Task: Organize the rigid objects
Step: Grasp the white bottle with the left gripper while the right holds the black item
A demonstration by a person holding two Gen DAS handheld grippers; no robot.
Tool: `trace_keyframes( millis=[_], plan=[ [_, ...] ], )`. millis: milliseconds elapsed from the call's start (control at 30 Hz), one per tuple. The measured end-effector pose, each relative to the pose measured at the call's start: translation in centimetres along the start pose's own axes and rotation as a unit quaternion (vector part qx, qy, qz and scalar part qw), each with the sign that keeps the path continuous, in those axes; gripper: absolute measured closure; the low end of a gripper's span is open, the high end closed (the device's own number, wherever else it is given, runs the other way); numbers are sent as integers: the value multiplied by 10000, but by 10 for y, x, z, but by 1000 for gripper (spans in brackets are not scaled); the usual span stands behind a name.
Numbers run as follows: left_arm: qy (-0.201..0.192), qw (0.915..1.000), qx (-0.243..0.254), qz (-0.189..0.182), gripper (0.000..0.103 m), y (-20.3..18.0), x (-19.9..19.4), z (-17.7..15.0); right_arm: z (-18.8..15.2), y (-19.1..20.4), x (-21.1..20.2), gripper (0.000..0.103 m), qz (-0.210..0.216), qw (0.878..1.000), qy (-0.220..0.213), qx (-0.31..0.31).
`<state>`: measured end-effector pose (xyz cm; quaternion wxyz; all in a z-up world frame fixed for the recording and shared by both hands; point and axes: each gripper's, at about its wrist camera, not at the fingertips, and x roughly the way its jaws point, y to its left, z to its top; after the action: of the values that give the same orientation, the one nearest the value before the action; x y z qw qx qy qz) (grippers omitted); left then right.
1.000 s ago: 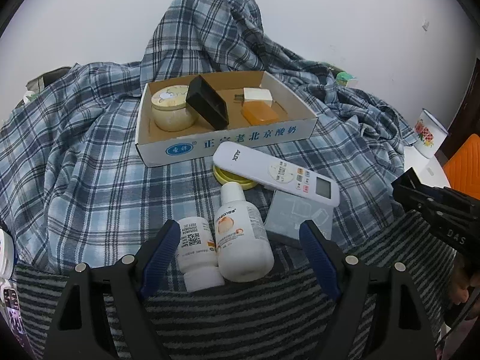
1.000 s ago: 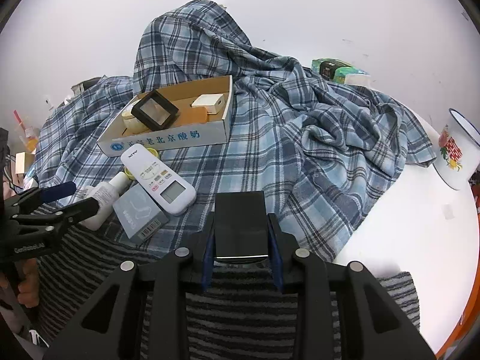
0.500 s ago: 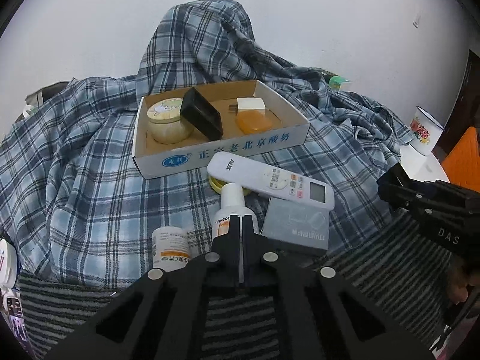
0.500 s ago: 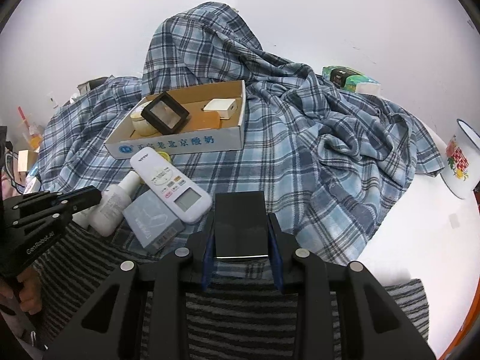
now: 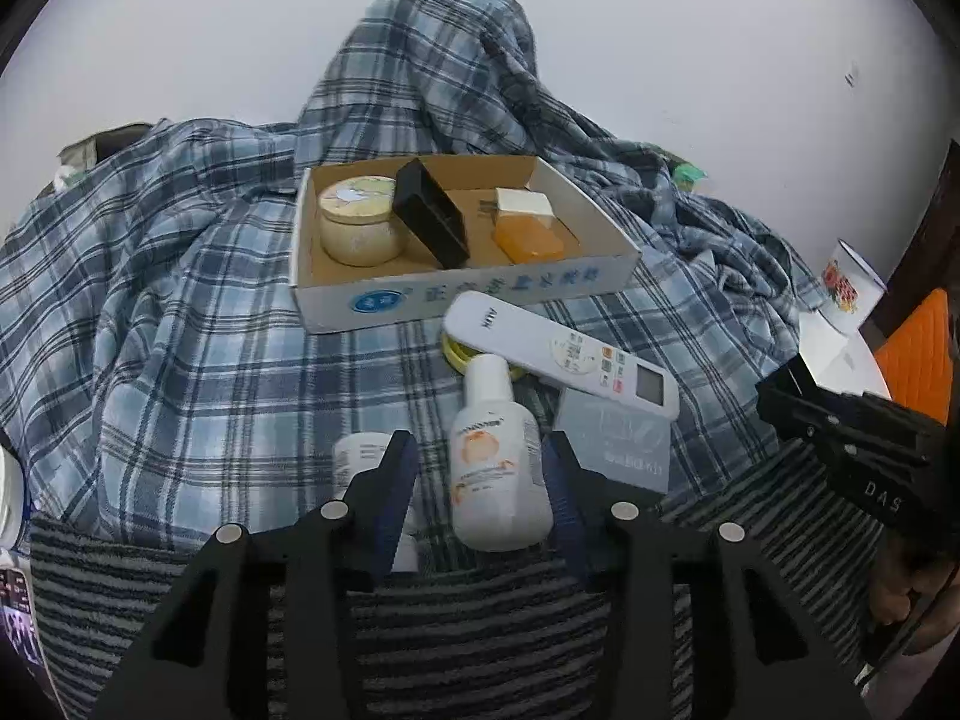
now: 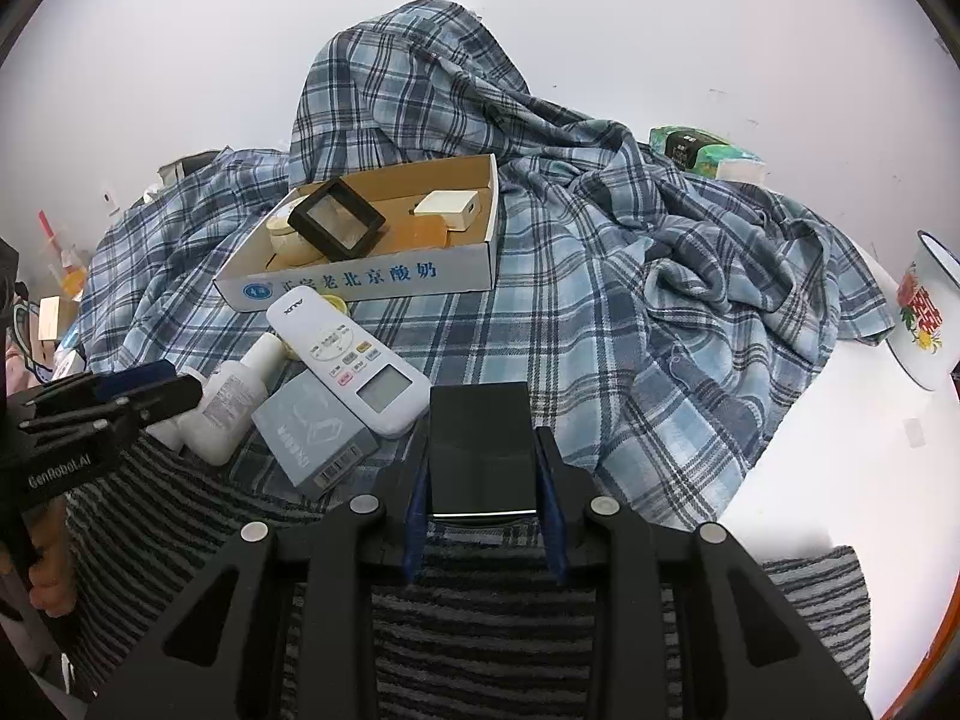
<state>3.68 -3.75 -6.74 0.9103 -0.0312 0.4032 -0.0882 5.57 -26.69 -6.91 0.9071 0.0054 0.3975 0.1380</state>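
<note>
Between the fingers of the left tool (image 5: 477,480) lies a white squeeze bottle (image 5: 498,468) on its side on the plaid shirt (image 5: 180,312). The jaws have just been opening and stand spread, with a gap on each side of the bottle; whether a pad touches it cannot be told. The bottle's label is too small to read. A smaller white bottle (image 5: 366,456) beside it is largely hidden behind the left finger. A white remote (image 5: 558,354) marked "AUX" lies across a mostly covered yellow lid (image 5: 456,351). The grey carton (image 6: 315,432) shows a barcode; its print is illegible. The right tool (image 6: 480,468) is pressed onto a black box (image 6: 480,444), whose near end is cut off by the fingers. The cardboard tray (image 6: 372,282) reads "老北京酸奶" and holds a cream jar (image 5: 357,228), a black frame (image 6: 336,219), an orange block (image 5: 528,240) and a white cube (image 6: 450,210).
</note>
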Motion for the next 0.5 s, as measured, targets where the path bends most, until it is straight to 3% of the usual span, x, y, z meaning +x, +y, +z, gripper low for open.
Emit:
trace_keyframes(
  millis=[267, 433, 500],
  plan=[
    [194, 9997, 117, -109, 57, -8, 12, 1, 0, 0, 6, 73, 87, 9999, 143, -13],
    [942, 9955, 114, -44, 61, -8, 45, -5, 0, 4, 11, 73, 89, 9997, 197, -78],
    [840, 9962, 179, 139, 61, -11, 45, -6, 0, 4, 14, 73, 92, 9997, 213, -77]
  ],
)
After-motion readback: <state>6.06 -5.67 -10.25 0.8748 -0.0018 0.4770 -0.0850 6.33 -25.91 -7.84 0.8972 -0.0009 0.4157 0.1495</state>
